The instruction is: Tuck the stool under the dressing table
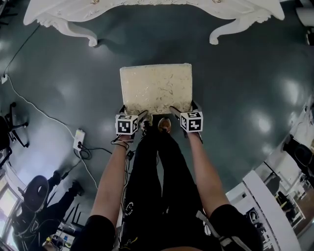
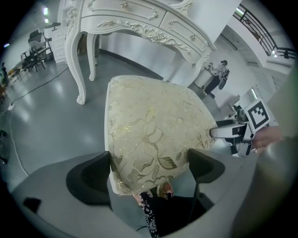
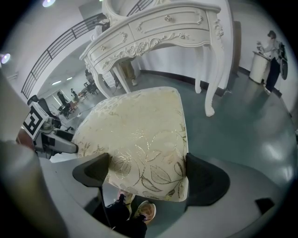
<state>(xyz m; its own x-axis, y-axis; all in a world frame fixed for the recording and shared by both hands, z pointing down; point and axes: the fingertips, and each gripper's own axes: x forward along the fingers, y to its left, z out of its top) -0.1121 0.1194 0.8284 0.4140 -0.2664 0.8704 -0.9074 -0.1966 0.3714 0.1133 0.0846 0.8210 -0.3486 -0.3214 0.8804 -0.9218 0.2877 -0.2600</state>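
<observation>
Stool [image 1: 157, 88], cream cushion with gold flower pattern, stands on the grey floor [image 1: 235, 88] in front of the white dressing table [image 1: 147, 10]. It is out in the open, apart from the carved legs and not under the top. We see the left tongs [image 1: 133, 114] clamped on the cushion's near left corner, with a jaw pressed to each side of that corner. The right tongs [image 1: 182, 111] grip the near right corner the same way, both jaws touching the fabric. We note a marker cube [image 1: 126, 124] on the left tongs. The person's shoes [image 1: 164, 125] are just behind the stool's near edge. A white cable [image 1: 29, 105] runs across the floor at left to a power strip [image 1: 78, 138].
</observation>
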